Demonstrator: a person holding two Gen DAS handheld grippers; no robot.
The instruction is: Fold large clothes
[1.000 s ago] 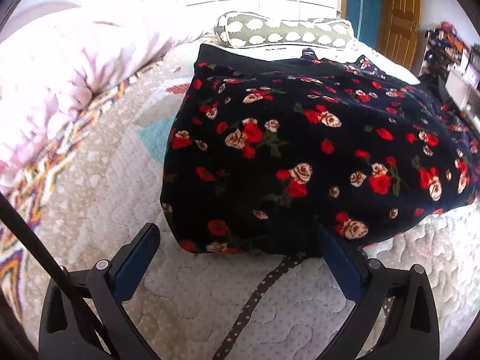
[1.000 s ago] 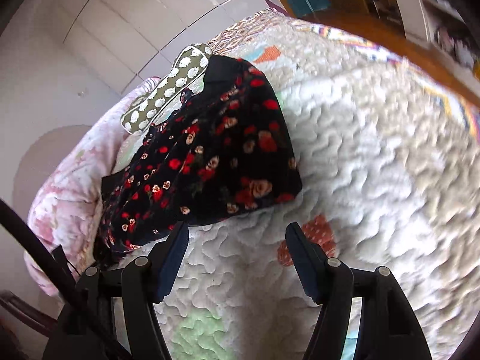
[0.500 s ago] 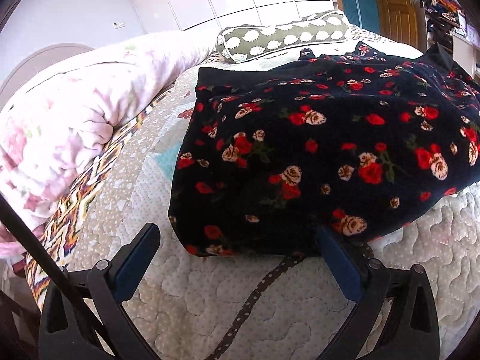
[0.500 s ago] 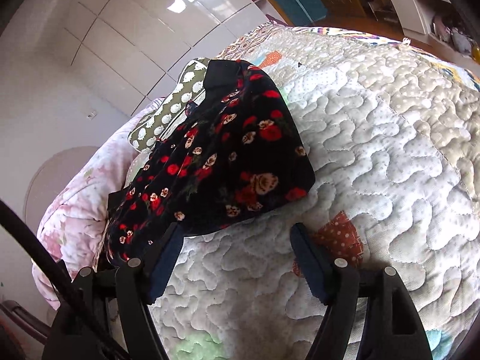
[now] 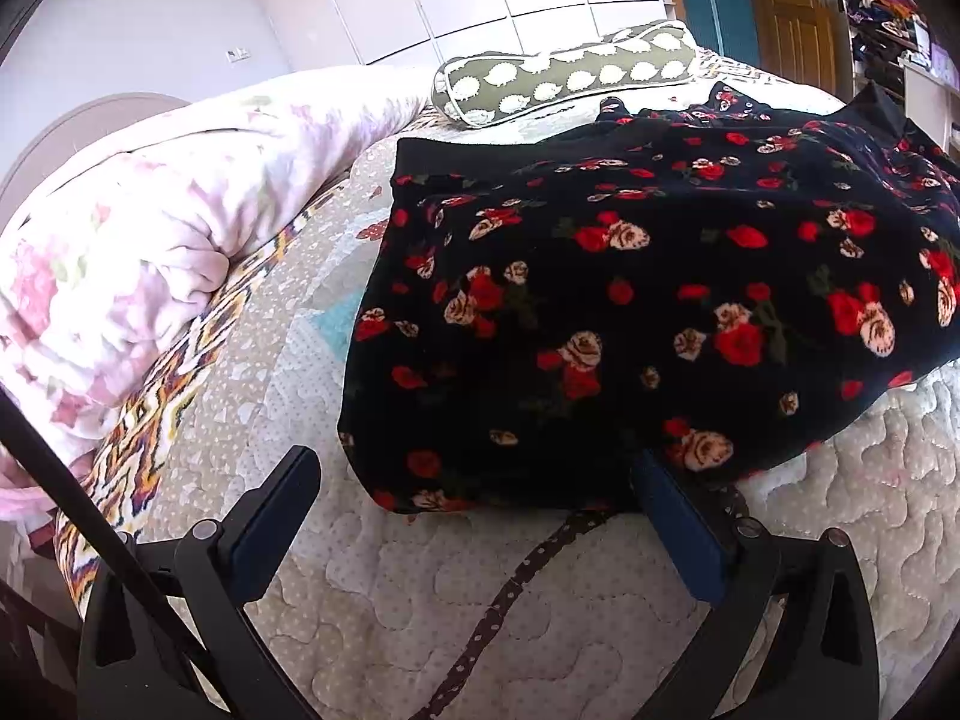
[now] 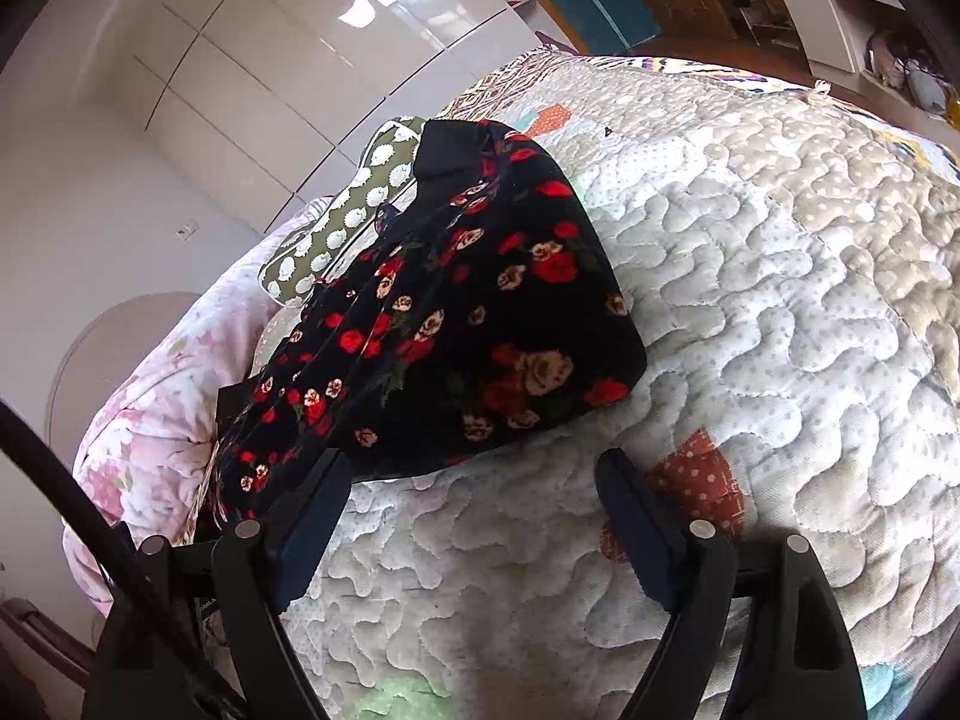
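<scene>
The right tool (image 6: 468, 516) has just been opening its jaws and they're wide now with nothing between them, while the black floral garment (image 5: 630, 324) hasn't budged, lying folded into a soft, thick slab on the bed (image 5: 540, 600). The left tool (image 5: 474, 510) sits wide and empty too, right at its near edge, probably lining up another fold. Around it: bumpy quilted cover, puffy pink duvet (image 5: 150, 252), spotted green bolster (image 5: 570, 72).
</scene>
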